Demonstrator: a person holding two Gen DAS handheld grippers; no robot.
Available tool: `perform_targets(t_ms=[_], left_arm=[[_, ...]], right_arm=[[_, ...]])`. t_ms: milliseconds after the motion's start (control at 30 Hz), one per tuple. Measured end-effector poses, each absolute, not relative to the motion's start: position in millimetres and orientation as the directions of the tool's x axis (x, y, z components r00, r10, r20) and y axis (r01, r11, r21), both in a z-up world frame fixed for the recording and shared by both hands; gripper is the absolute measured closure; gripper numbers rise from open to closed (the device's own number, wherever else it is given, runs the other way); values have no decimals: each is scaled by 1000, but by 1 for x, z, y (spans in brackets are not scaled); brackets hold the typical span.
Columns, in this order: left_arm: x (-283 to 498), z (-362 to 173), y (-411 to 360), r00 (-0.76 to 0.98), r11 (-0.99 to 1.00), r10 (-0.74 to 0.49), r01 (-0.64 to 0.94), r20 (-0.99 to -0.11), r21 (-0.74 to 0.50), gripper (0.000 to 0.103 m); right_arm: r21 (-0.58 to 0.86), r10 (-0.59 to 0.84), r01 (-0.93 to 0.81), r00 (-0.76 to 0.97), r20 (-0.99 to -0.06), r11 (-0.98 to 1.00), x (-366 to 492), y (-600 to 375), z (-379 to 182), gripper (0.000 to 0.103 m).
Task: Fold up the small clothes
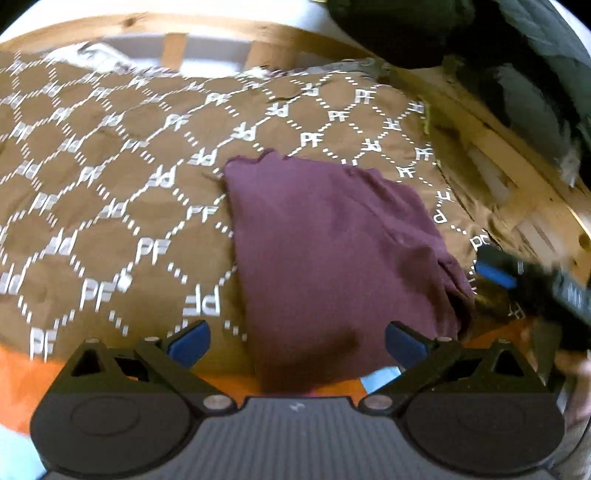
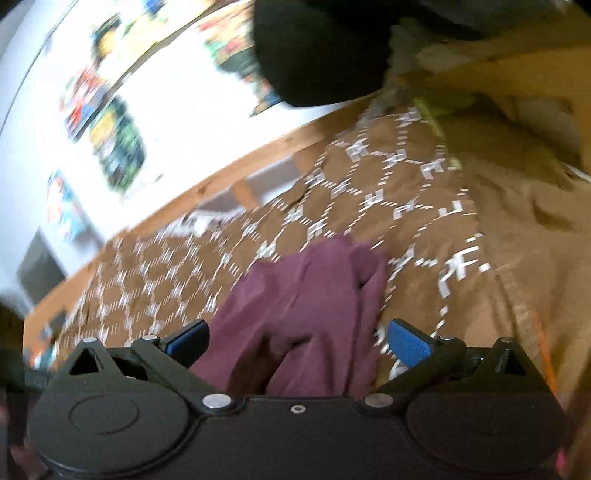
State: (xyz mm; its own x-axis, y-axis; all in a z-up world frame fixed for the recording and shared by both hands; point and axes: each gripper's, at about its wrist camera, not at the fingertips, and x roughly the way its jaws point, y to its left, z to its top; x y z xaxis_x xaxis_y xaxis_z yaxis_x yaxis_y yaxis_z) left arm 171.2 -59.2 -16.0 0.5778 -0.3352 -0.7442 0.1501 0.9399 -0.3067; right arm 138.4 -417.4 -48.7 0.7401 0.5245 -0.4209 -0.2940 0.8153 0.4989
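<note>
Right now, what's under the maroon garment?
The maroon garment lies on the brown PF-patterned bedspread, which shows around its left, far and right edges. Its near end overlaps an orange cloth. Anything directly beneath the folded layers is covered.

Maroon garment (image 1: pixel 332 251) lies folded on patterned bedspread (image 1: pixel 110 192)

A brown bedspread (image 1: pixel 110 177) printed with white "PF" hexagons is covering the bed, filling most of the left wrist frame. A wooden bed frame (image 1: pixel 221 31) with slats is running along the top, with a white wall (image 2: pixel 177 110) standing behind it. In the right wrist frame's upper left, blurred colourful posters (image 2: pixel 114 144) are hanging on that wall. An orange sheet (image 1: pixel 22 376) is showing at lower left.
</note>
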Motion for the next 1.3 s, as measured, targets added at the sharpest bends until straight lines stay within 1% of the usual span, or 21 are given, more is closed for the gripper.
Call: perform_targets(t_ms=[33,100,133,200,333,400,500,533,600,633,667,700,767,833,900,933,967,1067,1167,1233,1300], left_arm=[[176,-17,-60,581,941,-337,174,-741,-292,1],[186,-22,-61,577,939,-345,213,-741,-271,1],[191,-24,-62,571,938,-345,219,-745,-267,1],[201,-31,-61,551,938,-345,219,-760,-267,1],[218,-43,-53,526,923,-383,191,-759,-334,1],[225,-49,-48,516,916,-396,162,-759,-367,1],[229,-57,-44,496,912,-399,127,-772,-390,1],[229,-59,-43,490,911,-401,125,-774,-393,1],[229,-59,-44,491,914,-397,132,-776,-384,1],[228,-58,-45,492,916,-394,137,-776,-378,1],[228,-58,-45,492,917,-393,141,-777,-374,1],[229,-58,-46,491,917,-391,143,-778,-371,1],[229,-59,-46,486,916,-394,140,-780,-375,1],[231,-60,-46,479,912,-403,142,-780,-385,1],[233,-61,-47,472,906,-417,146,-776,-398,1],[234,-62,-46,468,901,-428,149,-774,-408,1],[235,-62,-46,463,895,-440,154,-770,-419,1],[239,-62,-48,456,892,-449,169,-769,-420,1],[245,-63,-54,453,911,-408,155,-792,-381,1],[251,-64,-53,430,907,-415,129,-802,-401,2],[255,-68,-51,393,890,-447,105,-804,-443,9]], right_arm=[[515,515,-274,752,-412,812,146,-421,-49,1],[538,495,-238,769,-404,809,162,-423,-49,7],[544,492,-230,773,-402,807,170,-422,-49,11],[541,484,-222,773,-409,811,182,-418,-50,13],[500,455,-200,762,-461,842,196,-410,-60,13],[493,453,-200,758,-470,847,198,-408,-65,14],[456,454,-227,747,-486,861,202,-399,-67,20],[449,452,-229,745,-491,864,204,-397,-68,24],[435,421,-199,754,-504,878,206,-396,-71,35],[436,400,-171,759,-514,884,208,-397,-73,48],[440,381,-137,754,-535,887,211,-399,-76,57],[459,379,-114,749,-544,881,214,-403,-79,59],[493,401,-112,745,-533,863,214,-406,-81,60],[493,408,-117,736,-540,862,214,-404,-82,62],[507,418,-120,739,-528,853,212,-405,-84,69],[521,427,-121,740,-520,845,211,-407,-85,77],[536,436,-122,741,-511,835,211,-409,-87,80],[553,445,-125,747,-494,823,209,-410,-88,82],[547,444,-133,751,-489,826,209,-408,-88,82],[551,445,-129,750,-490,825,209,-409,-89,82],[550,446,-130,748,-491,825,209,-410,-89,81]])
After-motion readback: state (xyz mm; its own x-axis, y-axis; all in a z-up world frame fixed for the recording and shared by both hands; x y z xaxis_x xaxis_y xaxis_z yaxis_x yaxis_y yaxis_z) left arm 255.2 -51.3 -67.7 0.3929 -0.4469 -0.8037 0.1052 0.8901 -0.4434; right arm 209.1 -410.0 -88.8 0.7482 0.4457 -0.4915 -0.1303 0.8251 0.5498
